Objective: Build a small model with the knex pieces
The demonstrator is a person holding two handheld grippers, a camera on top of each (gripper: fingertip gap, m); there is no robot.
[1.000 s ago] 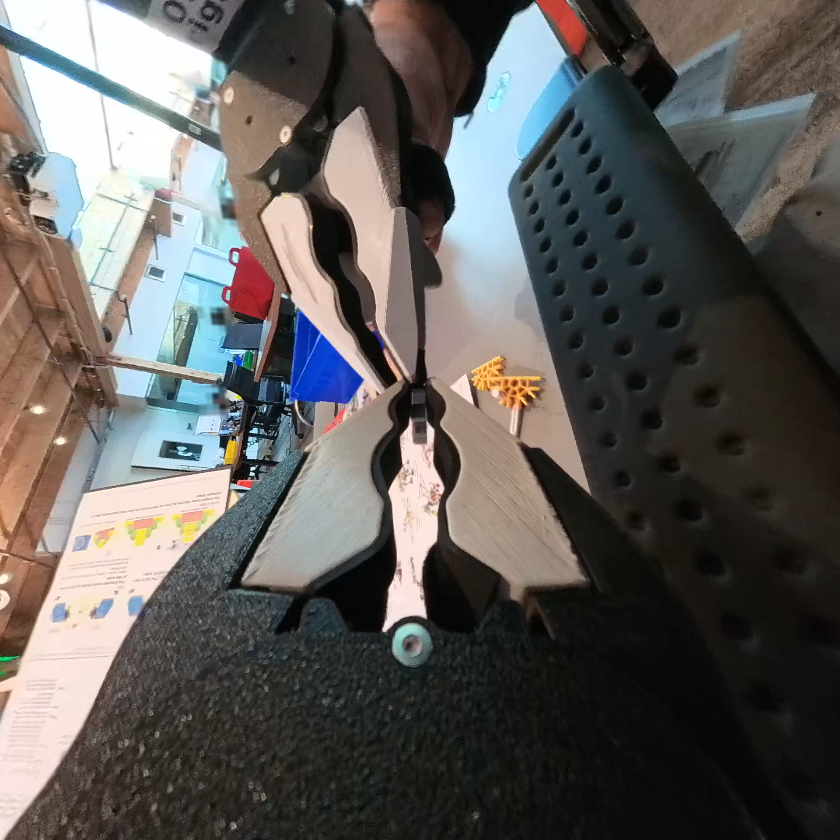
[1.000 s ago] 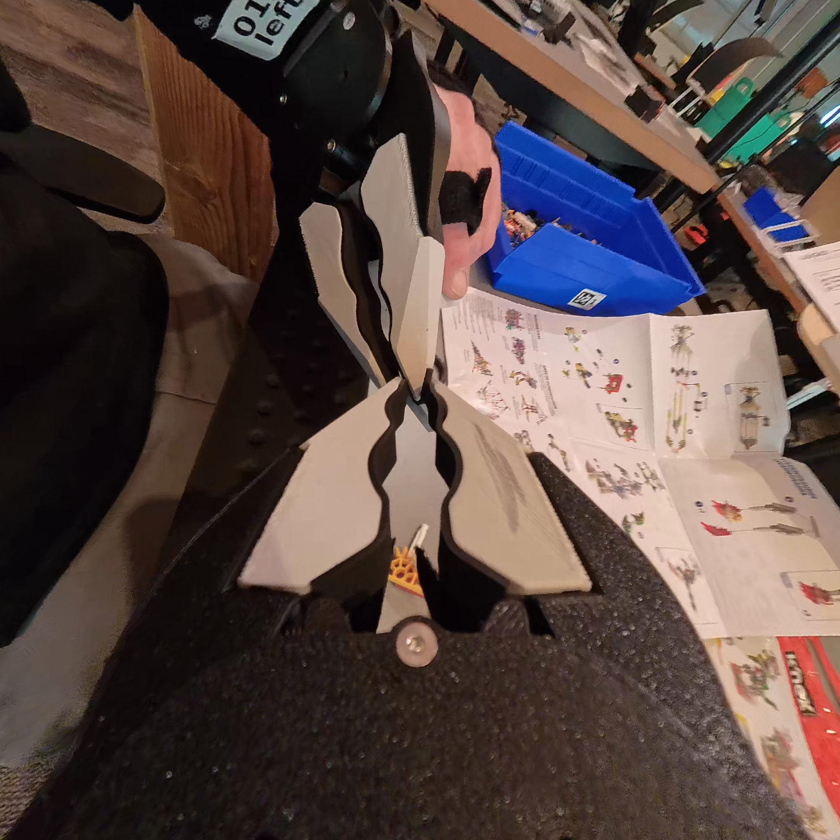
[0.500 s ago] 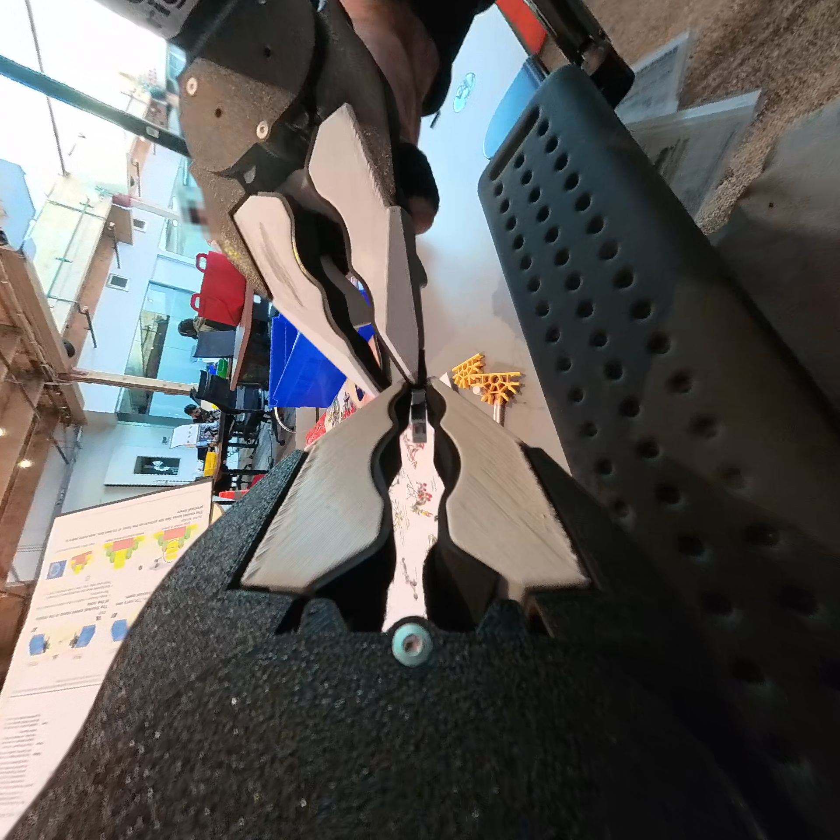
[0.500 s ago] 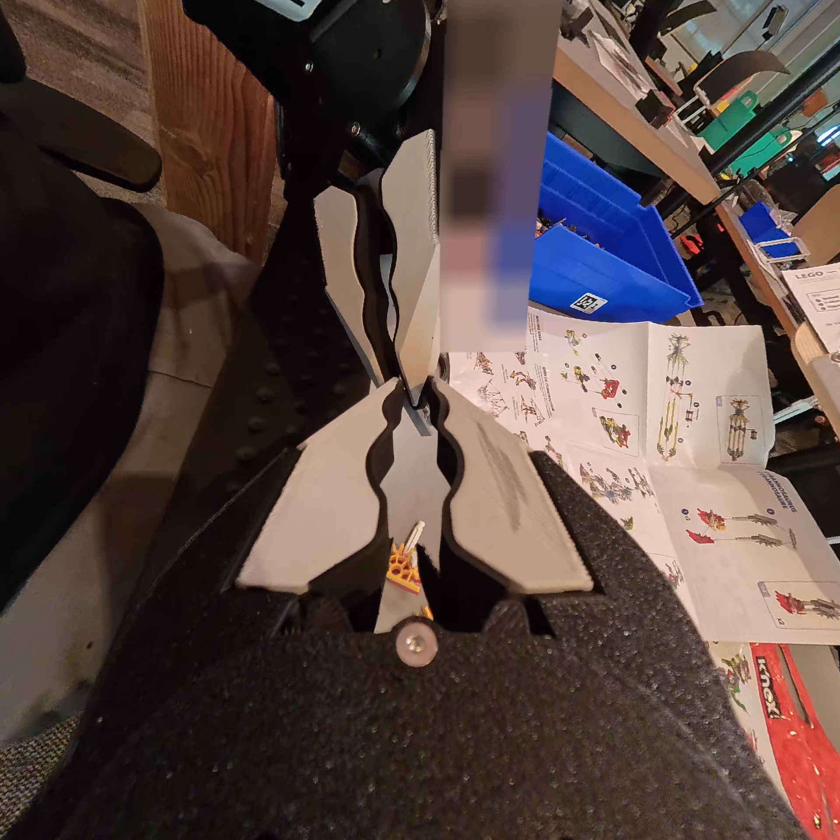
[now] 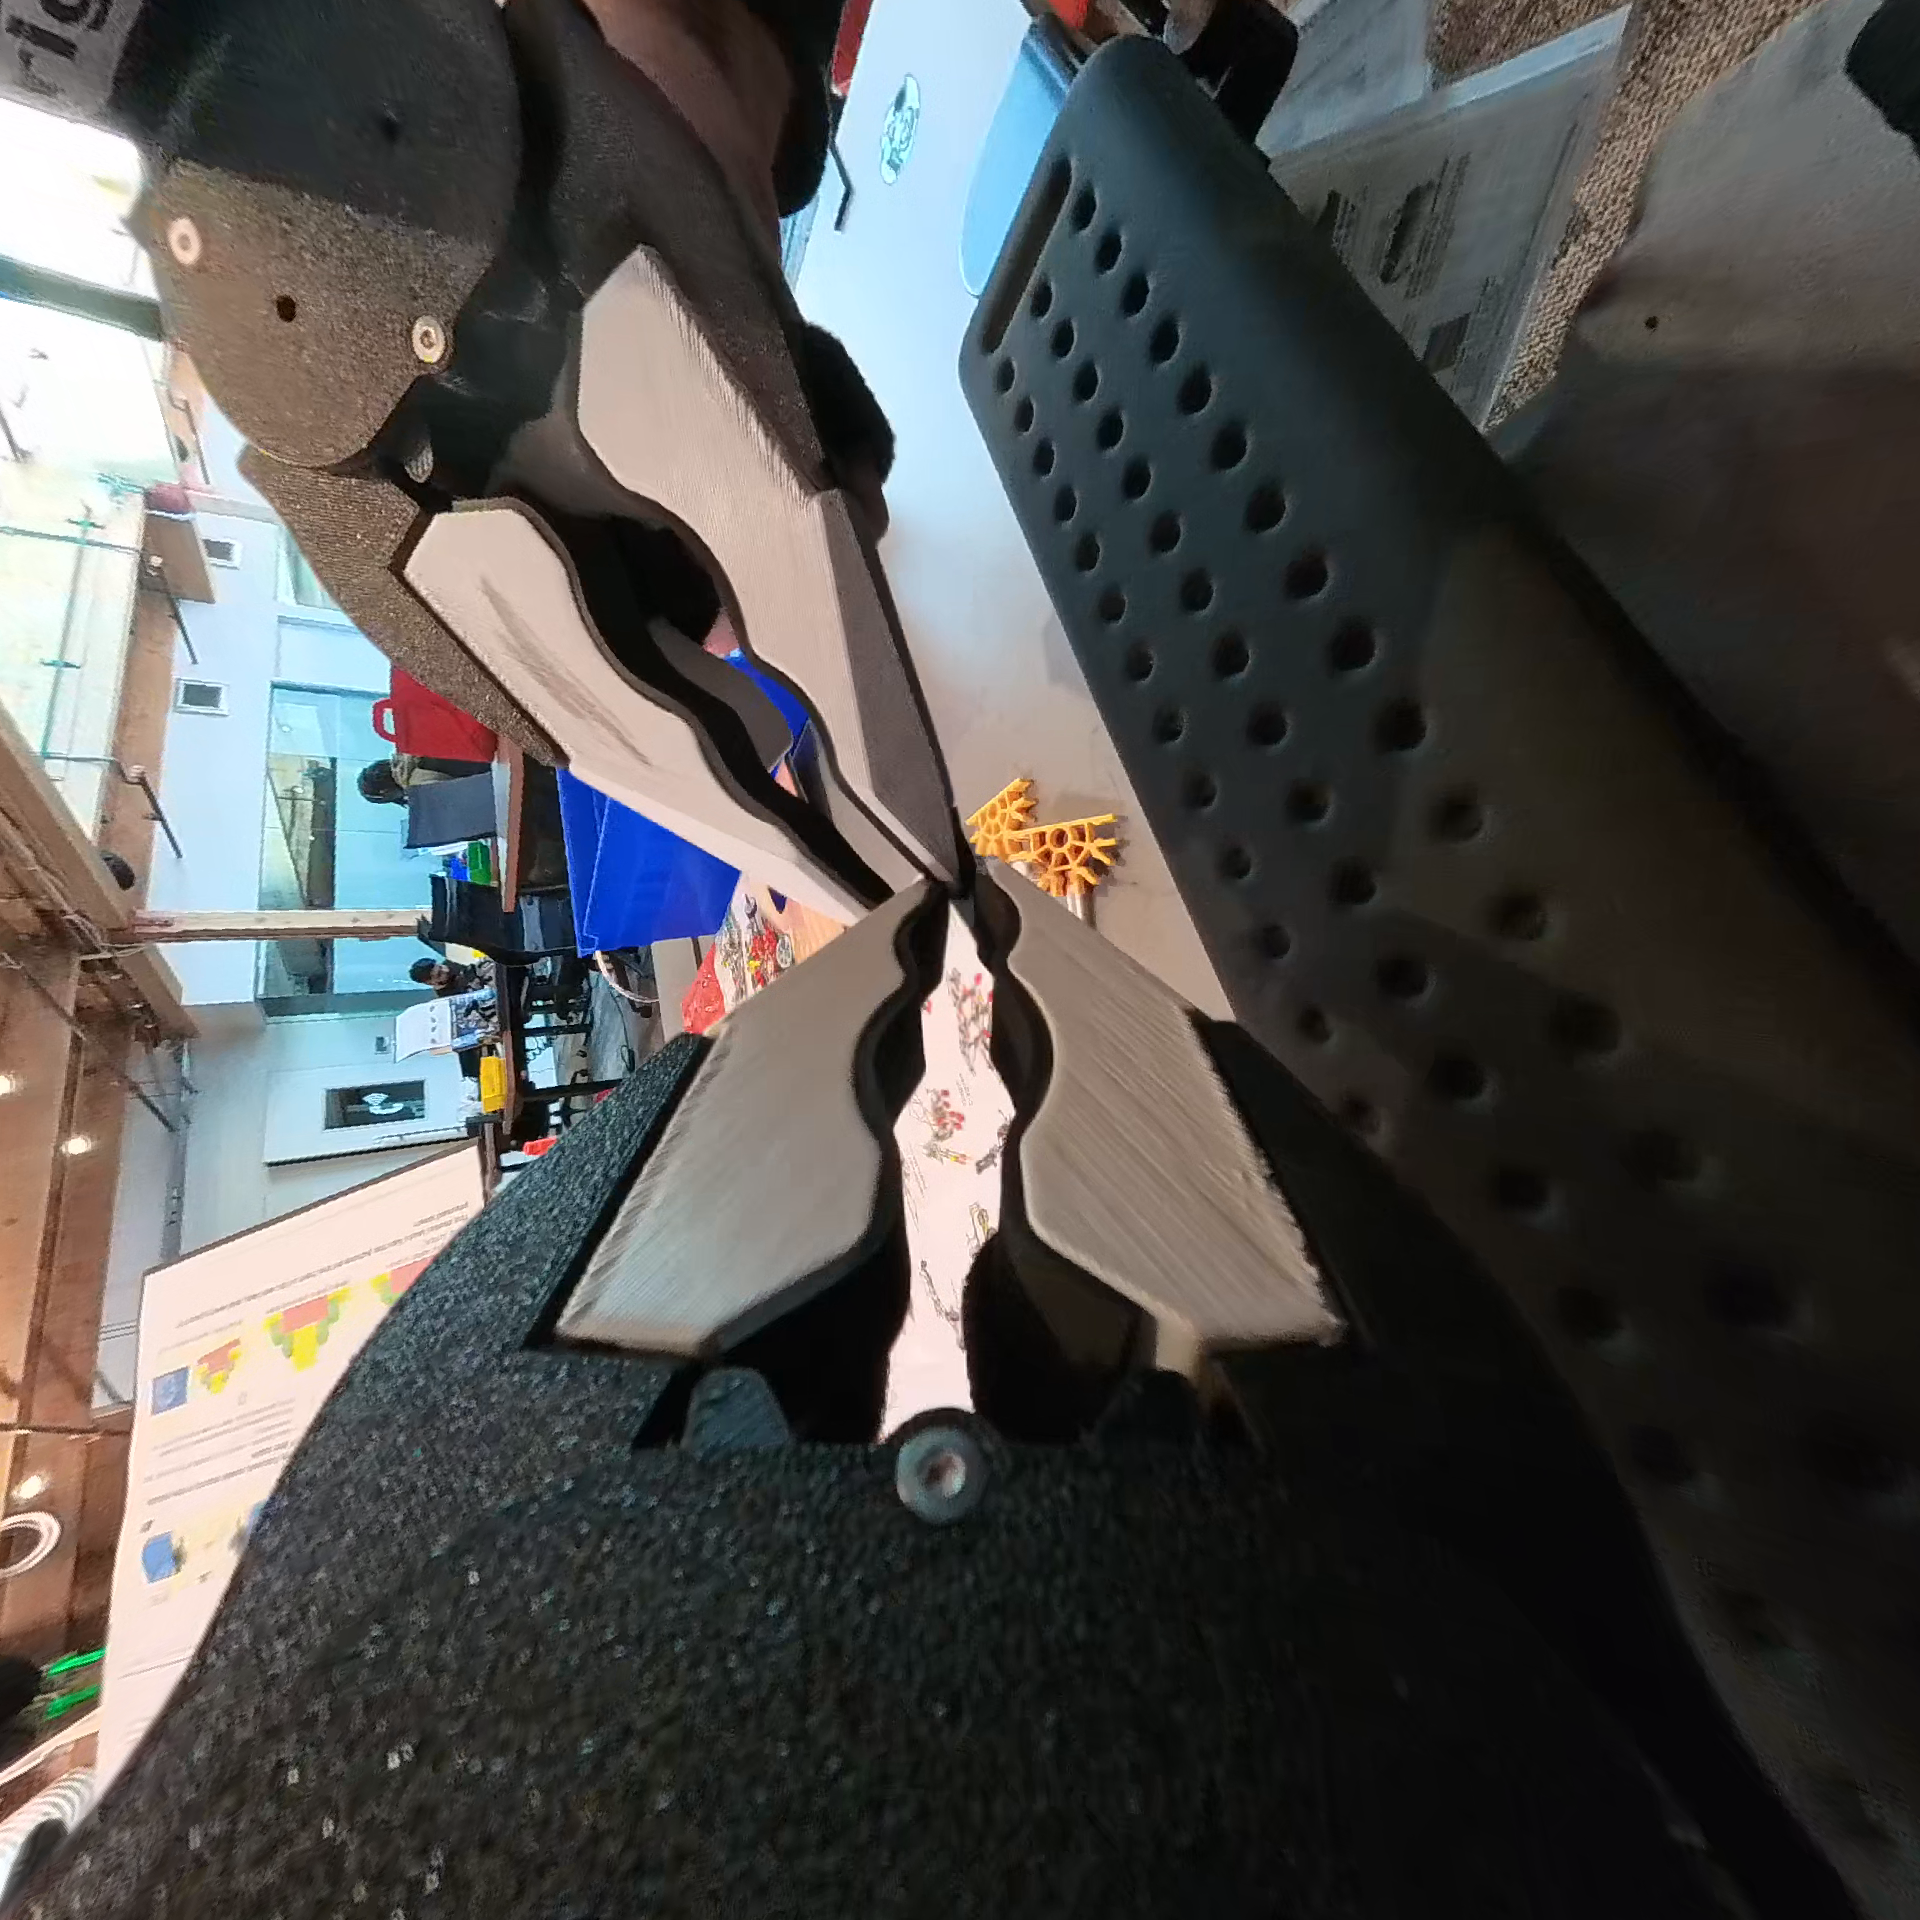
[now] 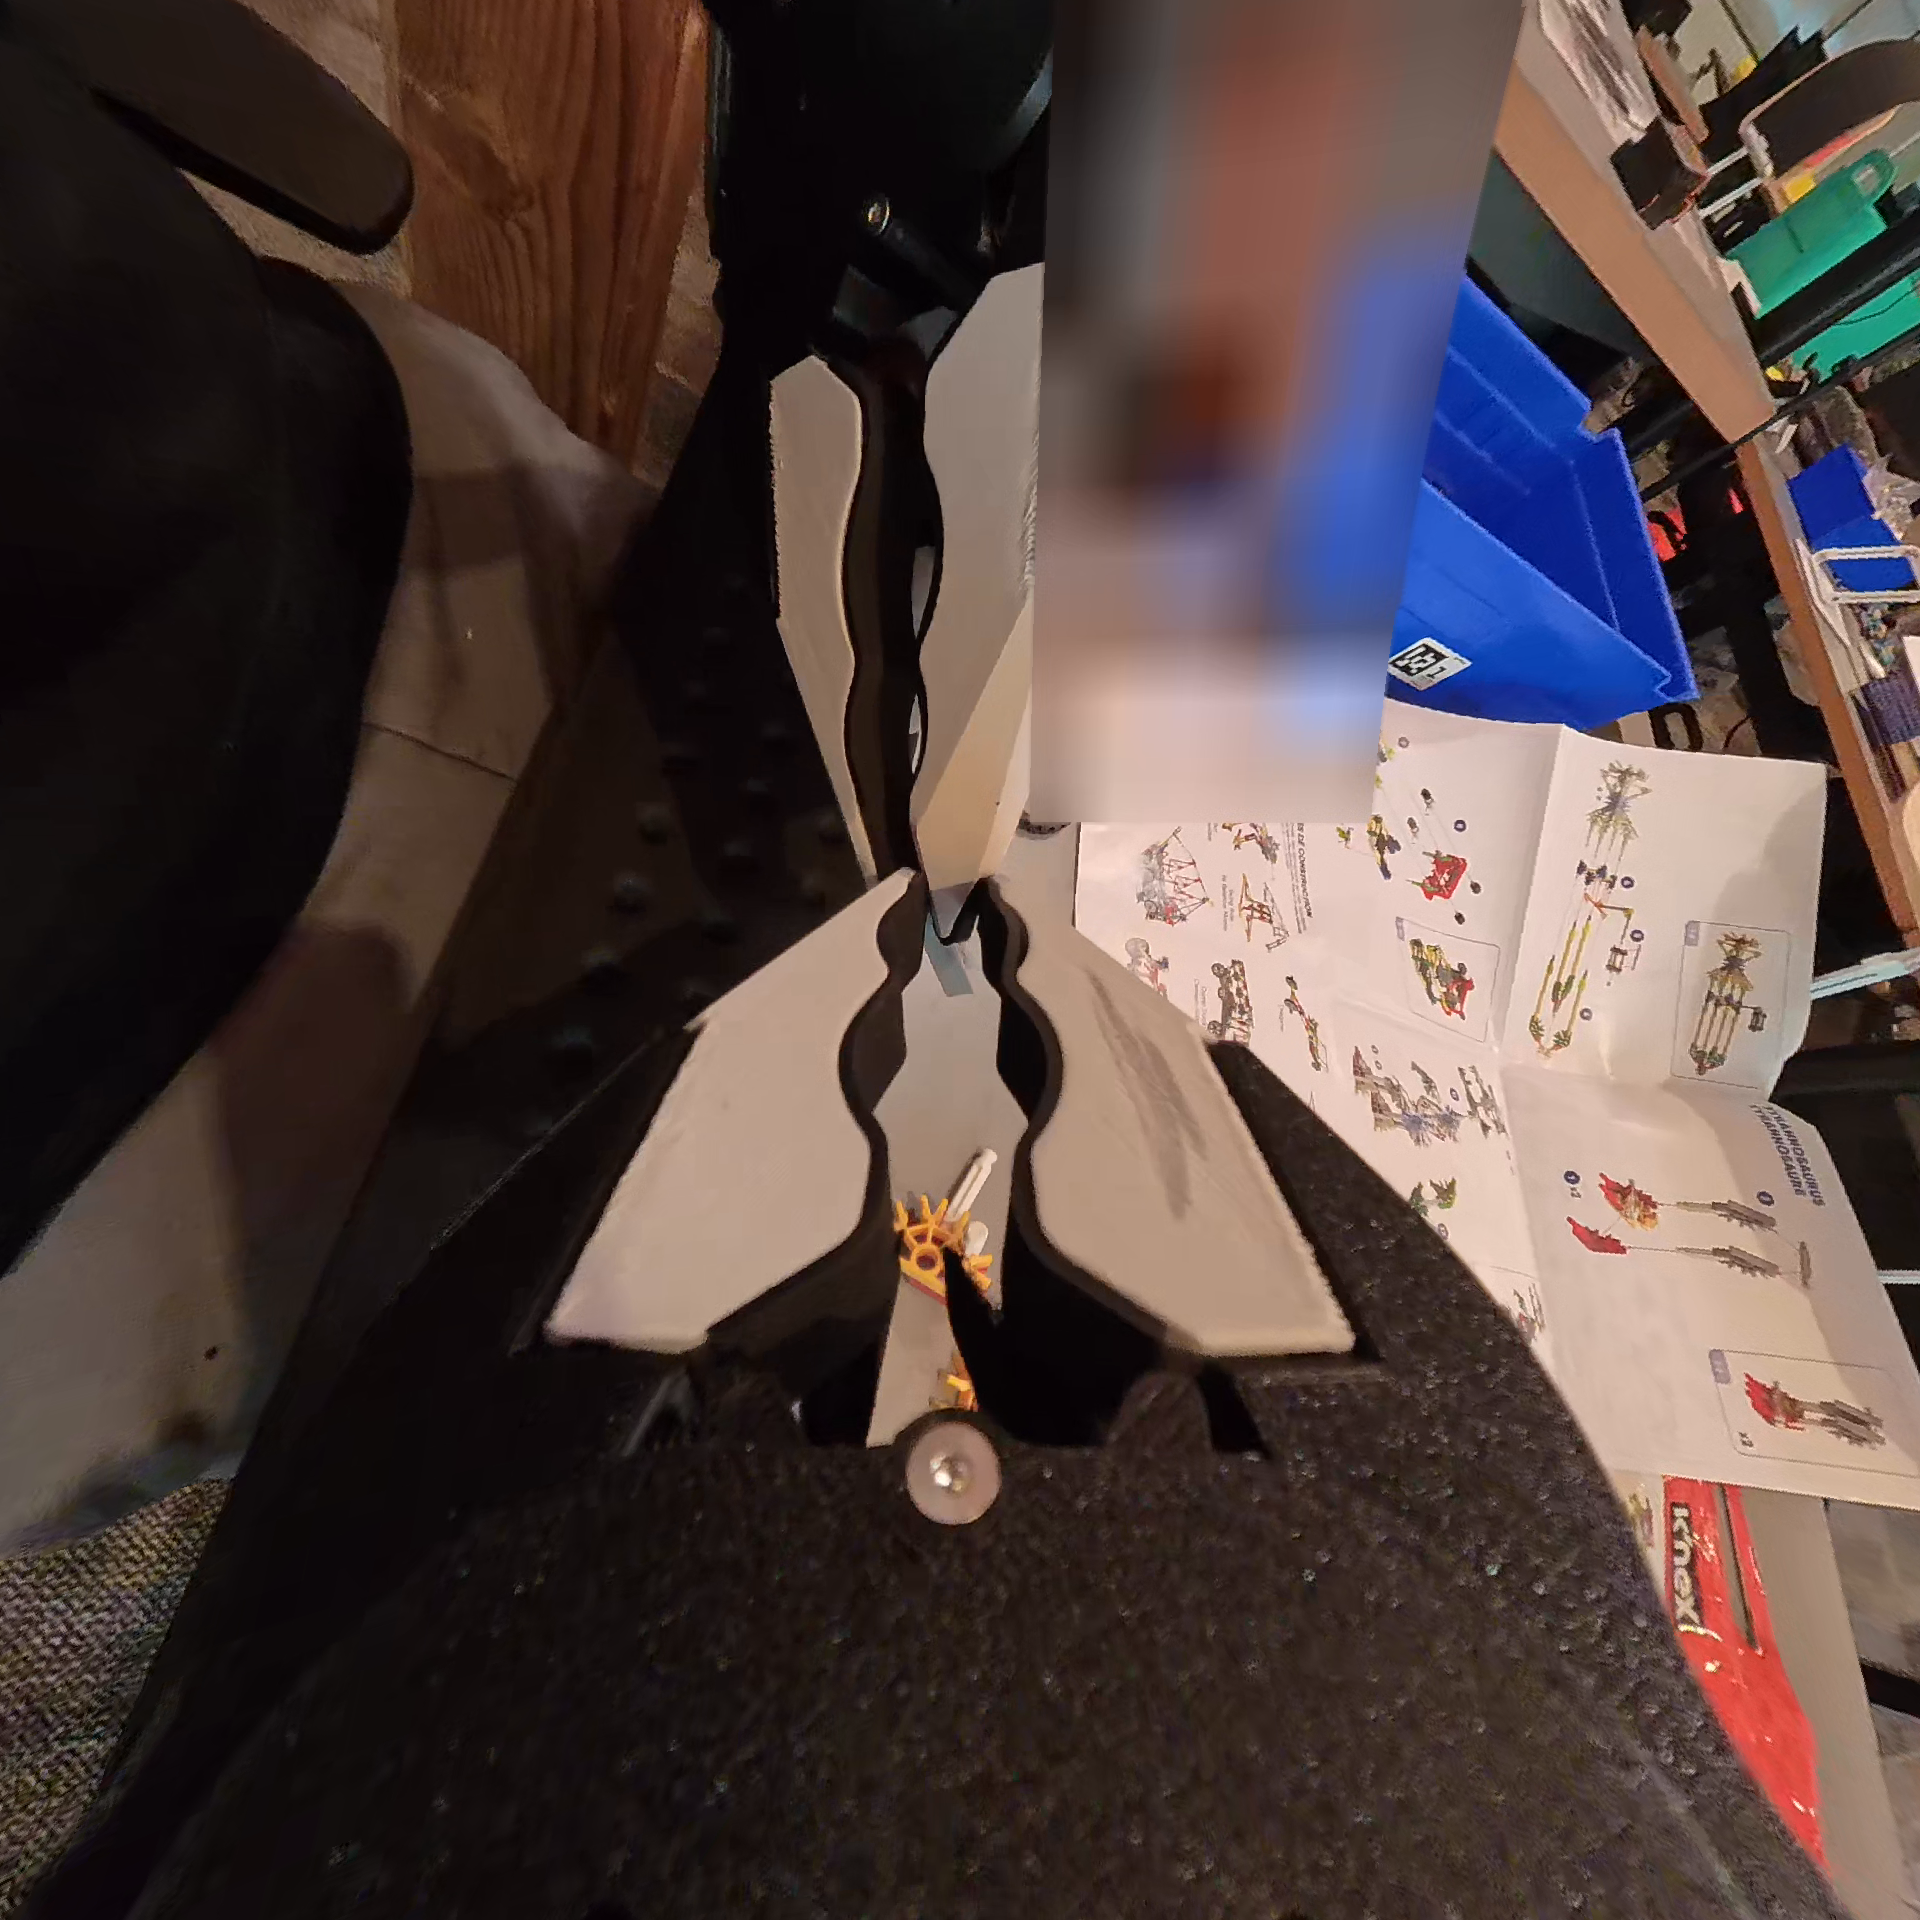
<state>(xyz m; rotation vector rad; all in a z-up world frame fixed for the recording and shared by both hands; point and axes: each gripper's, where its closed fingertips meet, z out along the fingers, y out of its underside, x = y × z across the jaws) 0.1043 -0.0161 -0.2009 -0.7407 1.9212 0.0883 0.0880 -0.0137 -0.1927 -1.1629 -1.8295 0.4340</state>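
My two grippers meet tip to tip above the table. In the right wrist view, my right gripper [image 6: 951,899] has its tips closed on a small grey-blue piece [image 6: 948,961]. My left gripper [image 6: 920,868] comes down from above, shut, with its tips on the same piece. In the left wrist view, my left gripper [image 5: 951,894] is shut and my right gripper [image 5: 930,868] comes in from the upper left; the piece is hidden between the tips there. Yellow snowflake-shaped connectors on a white rod [image 5: 1044,836] lie on the table beyond; they also show in the right wrist view [image 6: 940,1242].
A folded-out instruction sheet [image 6: 1558,987] lies on the table, with a blue bin [image 6: 1507,582] behind it and a red box [image 6: 1745,1662] at the near right. A black perforated chair back [image 5: 1351,727] stands close on the right of the left wrist view. A poster [image 5: 260,1351] stands at the left. The tips of both grippers are at nearly the same place.
Both grippers stay tip to tip and have turned together. In the right wrist view the left gripper now stands more upright. The small piece shows less between the left tips.
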